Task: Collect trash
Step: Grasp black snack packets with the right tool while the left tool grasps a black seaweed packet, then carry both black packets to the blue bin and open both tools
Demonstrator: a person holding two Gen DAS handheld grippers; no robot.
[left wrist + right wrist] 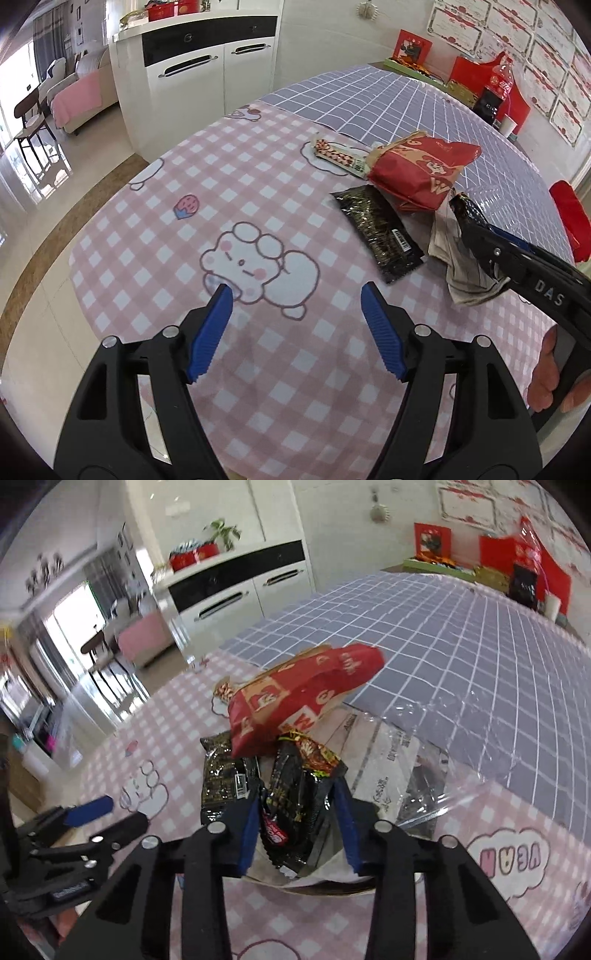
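Trash lies on a table with a pink checked cloth [155, 206]. A red paper food bag [417, 166] lies crumpled, also in the right wrist view [295, 698]. A flat black wrapper [380, 232] lies beside it [221, 779]. A small patterned wrapper [334, 151] lies behind. My right gripper [299, 805] is shut on a black glossy snack wrapper [299, 794], held above a clear plastic bag [391, 760]; it shows in the left wrist view [461, 210]. My left gripper [297, 295] is open and empty above the cloth, also seen from the right wrist [110, 812].
A grey grid cloth [388, 99] covers the far half of the table. Red boxes and a bottle [498, 85] stand at the far right edge. A white cabinet [207, 66] stands beyond the table's left side. A crumpled beige paper [461, 258] lies under the right gripper.
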